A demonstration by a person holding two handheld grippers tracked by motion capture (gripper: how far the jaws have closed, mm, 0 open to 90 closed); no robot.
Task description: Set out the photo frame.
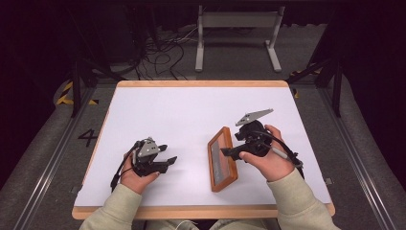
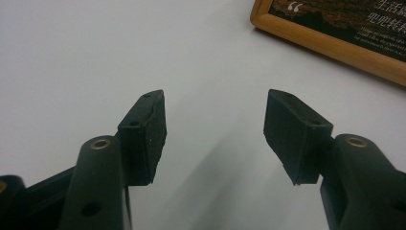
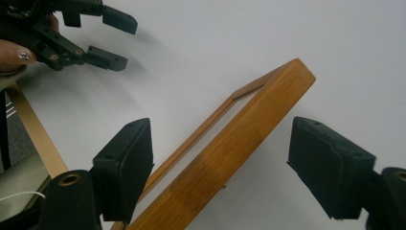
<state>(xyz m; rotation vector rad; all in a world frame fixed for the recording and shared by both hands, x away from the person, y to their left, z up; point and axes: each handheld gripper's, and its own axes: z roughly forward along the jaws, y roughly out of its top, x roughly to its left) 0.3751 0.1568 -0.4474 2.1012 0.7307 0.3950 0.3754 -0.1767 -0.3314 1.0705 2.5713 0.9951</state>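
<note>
A wooden picture frame (image 1: pixel 221 159) lies flat on the white table (image 1: pixel 191 110), right of the middle, with its long side running away from me. My right gripper (image 1: pixel 231 143) is at the frame's far right edge. In the right gripper view its jaws stand wide on either side of the frame's wooden rail (image 3: pixel 230 153), and the right pad is clear of the wood. My left gripper (image 1: pixel 170 153) rests low on the table to the frame's left, open with only bare table between its pads (image 2: pixel 214 110). A corner of the frame (image 2: pixel 335 43) shows ahead of it.
The table's wooden front edge (image 1: pixel 201 211) runs just before my sleeves. Beyond the far edge stand a white stand's legs (image 1: pixel 234 48) and loose cables (image 1: pixel 163 52) on the floor. My left gripper (image 3: pixel 115 40) is at the upper left in the right gripper view.
</note>
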